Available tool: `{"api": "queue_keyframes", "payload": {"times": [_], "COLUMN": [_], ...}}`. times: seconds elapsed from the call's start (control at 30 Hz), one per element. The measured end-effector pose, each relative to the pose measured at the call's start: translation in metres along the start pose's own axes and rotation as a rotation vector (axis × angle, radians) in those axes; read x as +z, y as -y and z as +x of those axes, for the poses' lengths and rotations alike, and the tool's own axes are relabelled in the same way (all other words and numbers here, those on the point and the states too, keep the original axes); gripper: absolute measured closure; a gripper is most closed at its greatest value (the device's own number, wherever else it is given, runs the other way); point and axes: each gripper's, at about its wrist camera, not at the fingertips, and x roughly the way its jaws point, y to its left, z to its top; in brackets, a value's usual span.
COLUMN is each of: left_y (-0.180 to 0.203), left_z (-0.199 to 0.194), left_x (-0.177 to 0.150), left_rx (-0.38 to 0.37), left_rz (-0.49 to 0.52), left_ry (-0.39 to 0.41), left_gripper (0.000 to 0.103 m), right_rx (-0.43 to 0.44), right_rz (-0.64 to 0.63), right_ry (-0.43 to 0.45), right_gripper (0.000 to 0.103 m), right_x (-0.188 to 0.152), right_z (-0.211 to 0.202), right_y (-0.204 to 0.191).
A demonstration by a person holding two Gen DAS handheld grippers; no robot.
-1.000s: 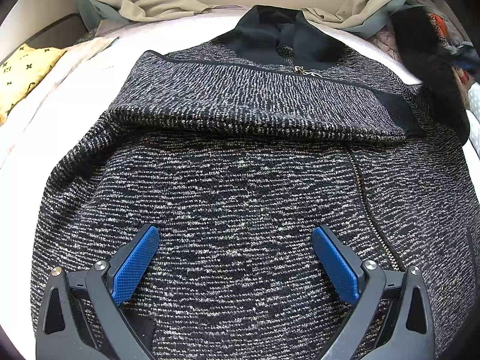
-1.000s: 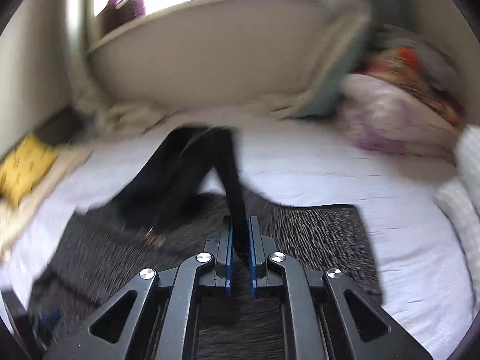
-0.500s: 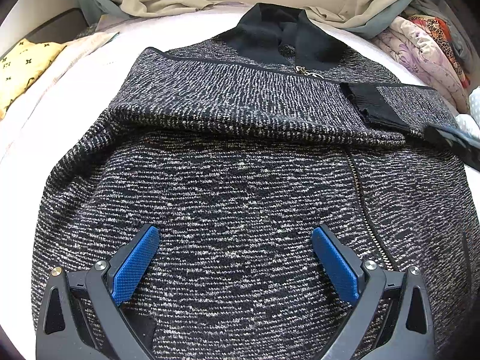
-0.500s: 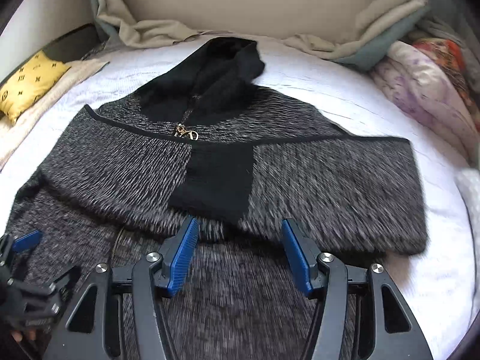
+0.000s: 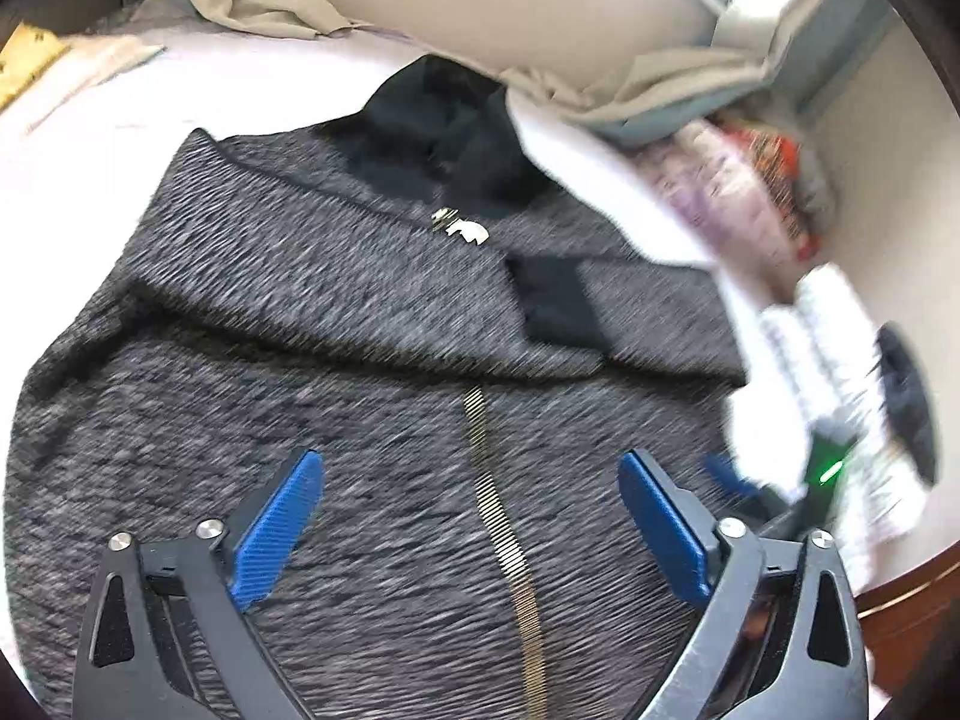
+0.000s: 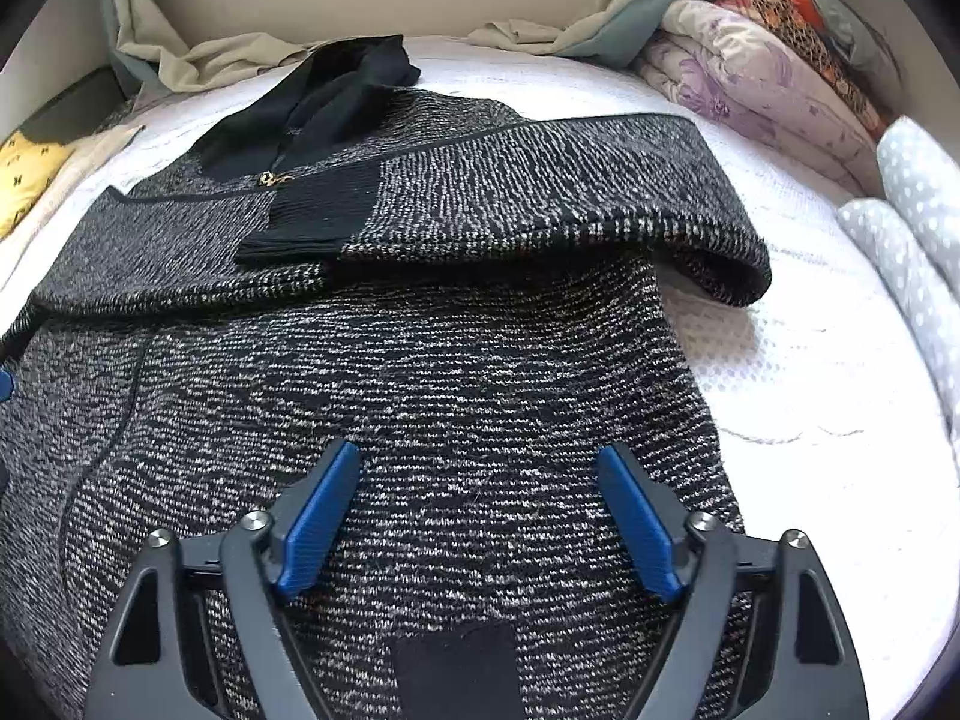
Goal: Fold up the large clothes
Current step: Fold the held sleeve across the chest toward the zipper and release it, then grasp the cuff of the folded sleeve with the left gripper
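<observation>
Cardigan, black-and-white flecked knit with zip (image 6: 420, 372), flat on white bed (image 6: 840, 372) | sleeves (image 6: 540, 192) folded across chest; body folds remain | left gripper (image 5: 468, 516), right gripper (image 6: 480, 510): fingers apart, empty, above hem.

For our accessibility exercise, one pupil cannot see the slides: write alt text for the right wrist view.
A black-and-white knit zip jacket lies flat on a white bed, both sleeves folded across its chest, the black cuff of one resting near the zip pull. The open right tongs hover over its lower half, holding nothing. Folded quilts are piled at the far right.
</observation>
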Motion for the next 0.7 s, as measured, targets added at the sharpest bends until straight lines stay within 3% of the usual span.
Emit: {"api": "queue_keyframes", "payload": {"times": [0.17,0.23,0.3,0.5,0.7], "left_y": [0.006,0.011,0.017,0.024,0.024], "left_z": [0.034,0.063,0.085,0.144,0.168], "left_x": [0.04,0.049,0.051,0.048,0.05], "left_rx": [-0.249,-0.307,-0.315,-0.299,-0.281], "left_rz": [-0.203,-0.27,-0.289,-0.398,-0.457], "left_ry": [-0.051,-0.112,-0.148,-0.224,-0.182], "left_gripper": [0.019,0.037,0.044,0.048,0.05], "right_rx": [-0.016,-0.012,-0.007,0.002,0.003], "right_rz": [-0.005,0.004,0.01,0.011,0.009], "right_ry": [-0.011,-0.018,-0.022,-0.019,-0.02], "right_gripper": [0.014,0.013,0.012,0.012,0.011], "right_x": [-0.001,-0.001,0.002,0.002,0.002], "right_z": [0.004,0.005,0.007,0.007,0.007], "right_y": [-0.005,-0.004,-0.005,-0.004,-0.005]}}
